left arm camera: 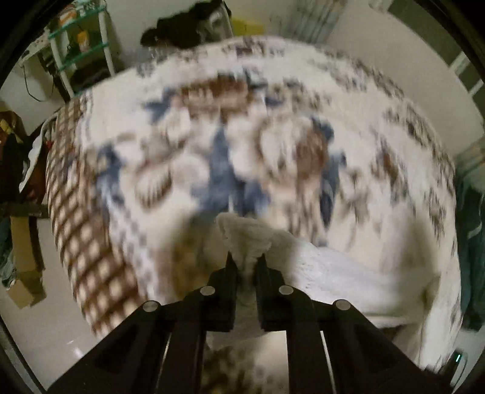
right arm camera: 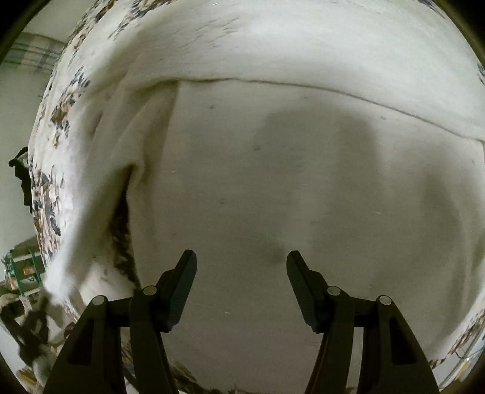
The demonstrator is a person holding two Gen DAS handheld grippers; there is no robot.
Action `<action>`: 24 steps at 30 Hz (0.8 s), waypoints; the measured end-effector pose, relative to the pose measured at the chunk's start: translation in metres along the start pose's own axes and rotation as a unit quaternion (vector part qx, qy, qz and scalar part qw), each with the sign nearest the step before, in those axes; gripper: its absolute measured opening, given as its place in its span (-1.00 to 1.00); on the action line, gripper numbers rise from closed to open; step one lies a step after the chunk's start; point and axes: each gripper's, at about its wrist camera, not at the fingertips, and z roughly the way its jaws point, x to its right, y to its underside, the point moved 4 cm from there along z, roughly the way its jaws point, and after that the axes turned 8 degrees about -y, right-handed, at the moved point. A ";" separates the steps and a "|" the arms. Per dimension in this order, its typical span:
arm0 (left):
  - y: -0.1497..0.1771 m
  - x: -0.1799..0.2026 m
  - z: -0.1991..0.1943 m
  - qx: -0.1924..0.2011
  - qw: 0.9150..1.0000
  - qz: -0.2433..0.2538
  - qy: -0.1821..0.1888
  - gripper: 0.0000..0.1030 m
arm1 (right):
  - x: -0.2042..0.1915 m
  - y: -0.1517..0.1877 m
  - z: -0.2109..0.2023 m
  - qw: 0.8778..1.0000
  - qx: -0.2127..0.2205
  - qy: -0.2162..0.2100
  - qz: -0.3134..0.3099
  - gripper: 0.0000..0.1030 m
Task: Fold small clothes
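The left tool (left arm camera: 246, 257) is clamped on a bunched edge of a white garment (left arm camera: 327, 272): the cloth puffs out in a ruffled fold just past its fingertips (left arm camera: 231, 261) and runs back between the two black fingers. From the pinch, the rest of the garment trails off to the tool's right, lying on a floral bedspread (left arm camera: 230, 145) printed in brown and blue on white, which fills the view ahead of the tool and is blurred. Beyond the far edge of the bedspread, a dark heap (left arm camera: 185, 27) sits ahead, and a shelf with green edges (left arm camera: 81, 45) stands ahead to the left.

The right tool (right arm camera: 241, 257) stands apart, its two fingers wide of each other with nothing between them. It points steeply down at the same garment, whose flat white cloth (right arm camera: 272, 181) spreads under and ahead of the tool. A seam or hem crosses the cloth further ahead, and a thicker fold of it rises to the tool's left. The bedspread's pattern shows past that fold at the left edge.
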 end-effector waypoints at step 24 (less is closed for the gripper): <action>0.024 0.016 0.088 -0.094 0.982 -0.159 -0.036 -0.34 | -0.007 -0.031 -0.022 0.974 0.097 0.201 -0.026 0.63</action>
